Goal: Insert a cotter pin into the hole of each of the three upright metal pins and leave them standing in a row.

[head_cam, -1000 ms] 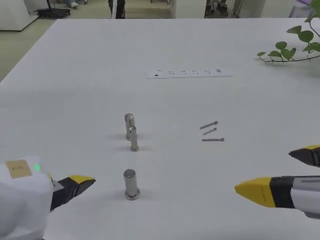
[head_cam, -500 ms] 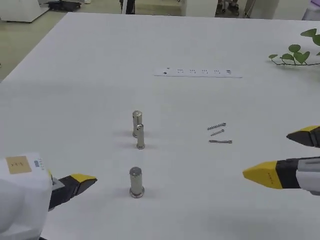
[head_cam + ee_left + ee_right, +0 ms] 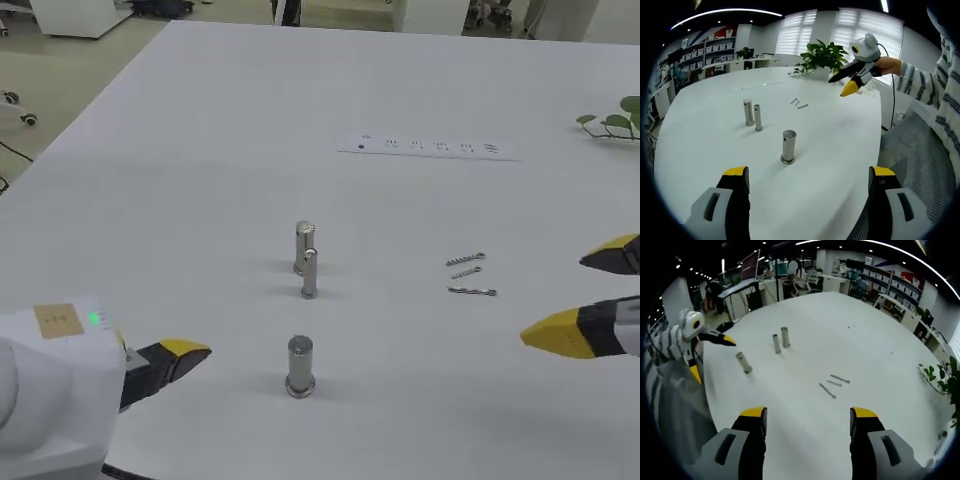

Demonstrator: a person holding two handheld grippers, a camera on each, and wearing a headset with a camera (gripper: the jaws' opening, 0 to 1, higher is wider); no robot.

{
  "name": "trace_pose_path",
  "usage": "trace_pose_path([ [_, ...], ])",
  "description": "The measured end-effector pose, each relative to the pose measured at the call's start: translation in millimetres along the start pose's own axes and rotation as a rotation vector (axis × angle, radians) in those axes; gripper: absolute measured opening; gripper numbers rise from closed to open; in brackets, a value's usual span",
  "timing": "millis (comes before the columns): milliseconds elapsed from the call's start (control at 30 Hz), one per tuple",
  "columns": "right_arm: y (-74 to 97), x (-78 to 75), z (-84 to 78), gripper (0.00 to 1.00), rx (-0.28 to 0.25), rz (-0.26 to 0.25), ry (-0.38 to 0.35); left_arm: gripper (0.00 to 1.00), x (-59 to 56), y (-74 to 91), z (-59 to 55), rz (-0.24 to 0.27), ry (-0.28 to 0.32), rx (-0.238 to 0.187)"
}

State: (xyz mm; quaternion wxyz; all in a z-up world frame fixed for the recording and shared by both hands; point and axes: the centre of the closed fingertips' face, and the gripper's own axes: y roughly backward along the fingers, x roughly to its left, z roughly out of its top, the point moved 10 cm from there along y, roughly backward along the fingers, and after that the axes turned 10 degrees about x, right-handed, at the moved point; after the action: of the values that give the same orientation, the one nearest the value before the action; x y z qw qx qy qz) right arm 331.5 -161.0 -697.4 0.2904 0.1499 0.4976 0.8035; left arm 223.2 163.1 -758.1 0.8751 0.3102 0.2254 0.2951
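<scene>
Left gripper [image 3: 808, 172] and right gripper [image 3: 807, 415] hang spread over the table [image 3: 200, 150]. Three pins [image 3: 309, 272] stand upright, three cotters [image 3: 466, 272] lying nearby.

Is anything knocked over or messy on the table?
Nothing is knocked over or spilled. All three metal pins stand upright, though the nearest pin stands apart from the other two. The three cotter pins lie loose, side by side, on the table.
</scene>
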Motion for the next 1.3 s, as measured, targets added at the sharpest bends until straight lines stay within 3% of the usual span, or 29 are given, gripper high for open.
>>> trace_pose_path([
  [167,-5.0,-9.9,5.5,0.67,0.033,0.005,0.044,0.99,-1.2,-0.8,0.3,-0.007,0.003,0.009],
  [300,-12.1,-16.4,11.2,0.65,0.035,0.028,0.065,0.99,-3.1,-2.4,0.8,-0.024,0.002,-0.021],
  [433,-19.7,-22.1,14.4,0.64,0.062,0.035,0.099,0.99,-3.4,-4.1,1.0,-0.029,0.013,-0.019],
  [533,-25.9,-27.0,16.1,0.59,0.076,0.043,0.122,0.99,-3.4,-4.4,2.5,-0.031,0.015,-0.028],
  [667,-33.1,-31.8,17.2,0.46,0.092,0.08,0.133,0.99,-4.0,-3.7,4.5,-0.034,0.0,-0.045],
  [733,-36.0,-33.3,18.2,0.46,0.097,0.091,0.131,0.99,-4.3,-3.6,4.1,-0.04,0.002,-0.043],
  [1067,-55.9,-41.8,22.8,0.43,0.172,0.112,0.284,0.99,-5.3,1.4,0.6,-0.052,0.04,-0.065],
  [1233,-69.0,-48.0,24.4,0.42,0.202,0.126,0.3,0.99,-4.7,1.8,-1.0,-0.059,0.052,-0.062],
  [1300,-74.8,-51.1,24.9,0.39,0.214,0.115,0.347,0.99,-4.3,2.2,-1.2,-0.058,0.056,-0.067],
])
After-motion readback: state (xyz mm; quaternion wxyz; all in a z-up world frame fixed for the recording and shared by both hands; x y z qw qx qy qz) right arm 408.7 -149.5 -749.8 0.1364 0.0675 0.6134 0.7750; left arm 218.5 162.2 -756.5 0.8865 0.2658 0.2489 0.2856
